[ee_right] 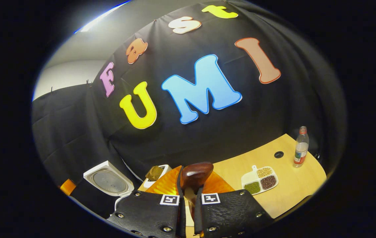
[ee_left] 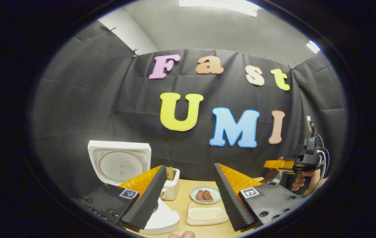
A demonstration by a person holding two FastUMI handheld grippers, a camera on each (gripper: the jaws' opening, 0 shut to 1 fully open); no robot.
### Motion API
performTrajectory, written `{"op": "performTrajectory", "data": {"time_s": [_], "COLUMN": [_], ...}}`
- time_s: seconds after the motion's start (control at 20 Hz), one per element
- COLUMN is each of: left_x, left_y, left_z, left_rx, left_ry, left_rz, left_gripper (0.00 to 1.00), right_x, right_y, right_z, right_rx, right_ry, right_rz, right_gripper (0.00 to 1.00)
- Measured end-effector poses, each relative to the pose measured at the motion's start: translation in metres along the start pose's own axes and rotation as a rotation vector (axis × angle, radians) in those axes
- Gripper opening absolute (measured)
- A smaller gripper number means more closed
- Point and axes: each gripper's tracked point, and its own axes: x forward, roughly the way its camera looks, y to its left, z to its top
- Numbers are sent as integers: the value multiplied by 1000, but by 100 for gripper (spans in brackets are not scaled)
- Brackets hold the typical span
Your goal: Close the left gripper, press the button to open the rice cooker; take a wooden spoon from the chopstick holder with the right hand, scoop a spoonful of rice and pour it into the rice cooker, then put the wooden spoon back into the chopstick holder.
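While the rice cooker [ee_left: 121, 165] stands at the left end of the wooden table [ee_left: 183, 201] with its white lid tipped up and back, the round inner plate of the lid faces the room, and in the right gripper view the same open lid [ee_right: 108, 180] shows low on the left. The wooden spoon [ee_right: 195, 175] is up off the table, its dark glossy bowl poking out just past the right gripper [ee_right: 189, 211], whose jaws are pinched tight on the spoon's handle. Just to the right of the cooker sits the white chopstick holder [ee_left: 170, 188], and something tan sticks up from it, though I can't make out what. The left gripper [ee_left: 188, 198] hangs over the table in front of the cooker with its jaws spread wide and nothing between them. Between those fingers, farther back, a small plate [ee_left: 205, 195] carries a couple of reddish-brown pieces, and a pale rectangular tray [ee_left: 206, 216] lies just in front of it. Off to the right, a hand [ee_left: 304, 181] grips the other gripper. In the right gripper view a divided dish [ee_right: 259, 180] with tan, dark red and green grains lies on the table, and a clear bottle [ee_right: 301, 147] stands upright near the far right edge
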Motion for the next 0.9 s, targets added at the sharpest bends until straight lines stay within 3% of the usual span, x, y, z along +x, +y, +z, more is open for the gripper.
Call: {"op": "performTrajectory", "data": {"time_s": [0.15,0.3,0.35,0.55,0.9], "left_x": [1,-2,-2,-7,-8], "left_y": [-9,-9,-8,2,10], "left_z": [2,4,4,4,13], "left_rx": [19,45,52,76,106], "left_ry": [6,9,15,28,18], "left_rz": [-18,-22,-20,13,50], "left_gripper": [98,94,98,96,96], "right_x": [0,5,6,17,43], "right_y": [-30,-65,-76,-116,-149], "right_z": [-9,-30,-36,-70,-128], "right_rx": [-27,-6,-1,-10,-10], "right_ry": [13,54,61,114,172], "right_rz": [-63,-150,-177,-288,-382], "right_gripper": [10,10,10,10,10]}}
